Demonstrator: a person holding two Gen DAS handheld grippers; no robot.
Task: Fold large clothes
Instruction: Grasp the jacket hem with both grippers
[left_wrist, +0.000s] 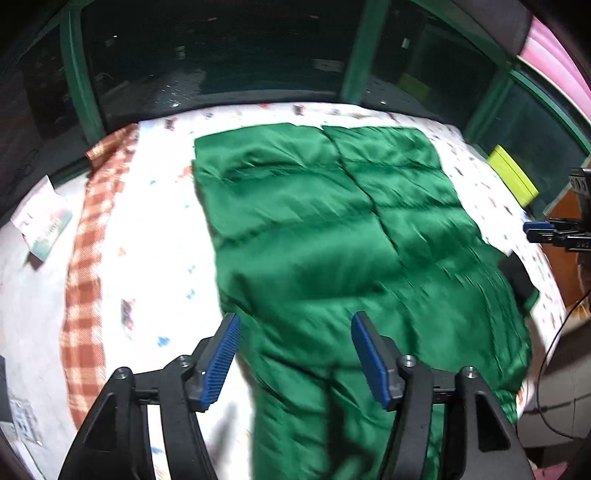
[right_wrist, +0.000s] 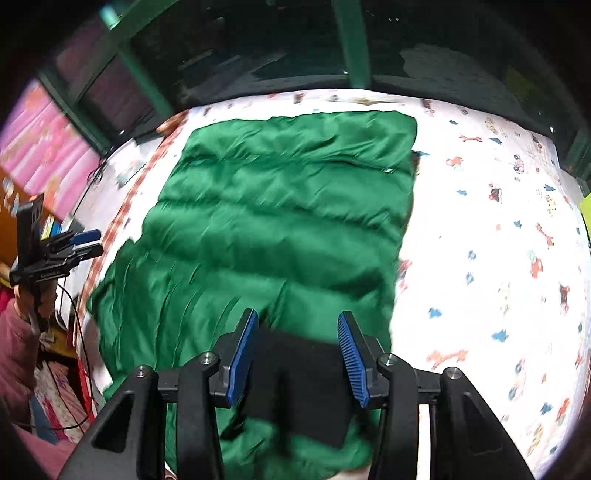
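A large green quilted jacket (left_wrist: 332, 229) lies spread flat on a white patterned bed sheet (left_wrist: 155, 229); it also shows in the right wrist view (right_wrist: 266, 221). My left gripper (left_wrist: 293, 350) is open and empty above the jacket's near left edge. My right gripper (right_wrist: 297, 350) is open and empty above the jacket's near end, over a black cuff (right_wrist: 295, 376). The right gripper (left_wrist: 550, 230) shows at the left view's right edge, and the left gripper (right_wrist: 79, 242) at the right view's left edge.
An orange checked cloth (left_wrist: 88, 266) lies along the sheet's left side. A yellow-green box (left_wrist: 511, 175) sits at the bed's far right. A green railing (left_wrist: 351, 55) stands behind the bed. A black cable (right_wrist: 79, 350) hangs at the left.
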